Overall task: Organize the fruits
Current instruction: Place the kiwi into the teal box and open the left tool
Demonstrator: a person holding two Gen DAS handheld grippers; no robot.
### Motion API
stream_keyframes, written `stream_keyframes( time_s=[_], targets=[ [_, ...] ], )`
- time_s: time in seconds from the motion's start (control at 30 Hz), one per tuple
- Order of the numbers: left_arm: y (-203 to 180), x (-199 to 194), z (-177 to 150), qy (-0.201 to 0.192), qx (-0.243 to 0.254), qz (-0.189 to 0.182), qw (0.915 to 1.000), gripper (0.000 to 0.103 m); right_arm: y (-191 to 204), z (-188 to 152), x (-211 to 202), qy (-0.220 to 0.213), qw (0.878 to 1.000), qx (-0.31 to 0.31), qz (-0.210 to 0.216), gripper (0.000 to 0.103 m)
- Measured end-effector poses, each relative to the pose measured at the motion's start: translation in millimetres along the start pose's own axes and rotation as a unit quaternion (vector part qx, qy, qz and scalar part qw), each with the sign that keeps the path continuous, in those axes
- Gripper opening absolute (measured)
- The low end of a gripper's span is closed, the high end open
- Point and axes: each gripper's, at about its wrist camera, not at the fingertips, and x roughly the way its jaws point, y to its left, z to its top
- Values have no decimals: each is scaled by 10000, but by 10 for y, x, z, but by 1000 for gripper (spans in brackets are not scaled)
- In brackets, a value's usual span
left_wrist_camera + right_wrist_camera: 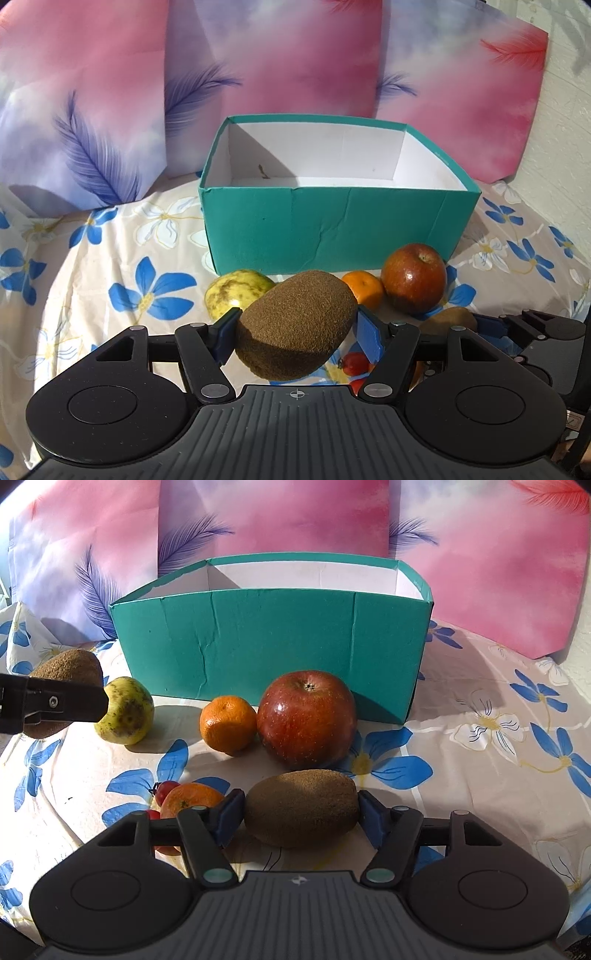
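Note:
My left gripper [295,332] is shut on a brown kiwi [295,325] and holds it above the cloth, in front of the teal box [332,229]. It also shows at the left of the right wrist view [55,701] with its kiwi [70,672]. My right gripper [301,812] is shut on a second kiwi [301,806] that sits low on the cloth. A red apple [306,718], a mandarin [228,723] and a yellow-green spotted apple [125,710] lie in front of the box. The box's white inside [332,162] holds no fruit.
Another orange [192,797] and small red cherry tomatoes [166,791] lie left of my right gripper. The table has a floral cloth [480,738]. Pink and purple feather-print panels [295,55] stand behind the box. A white wall [569,110] is at the right.

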Motion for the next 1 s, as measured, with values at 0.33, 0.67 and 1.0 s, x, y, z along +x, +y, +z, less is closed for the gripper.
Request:
stream_keyframes(
  time_s=[0.33,0.67,1.0],
  targets=[
    [-170,-283,715,-660,-20,204,9976,70,-204,247,-358,-643,9967,354,-338,66],
    [-382,120,1232,-843,-6,679,9941,70,-288,545,-712,-1367,9883,422,-526,66],
    [-303,604,1208,-371,9,811,9960,70,-292,586,-688,-1511,9852,437,-688,66]
  ],
)
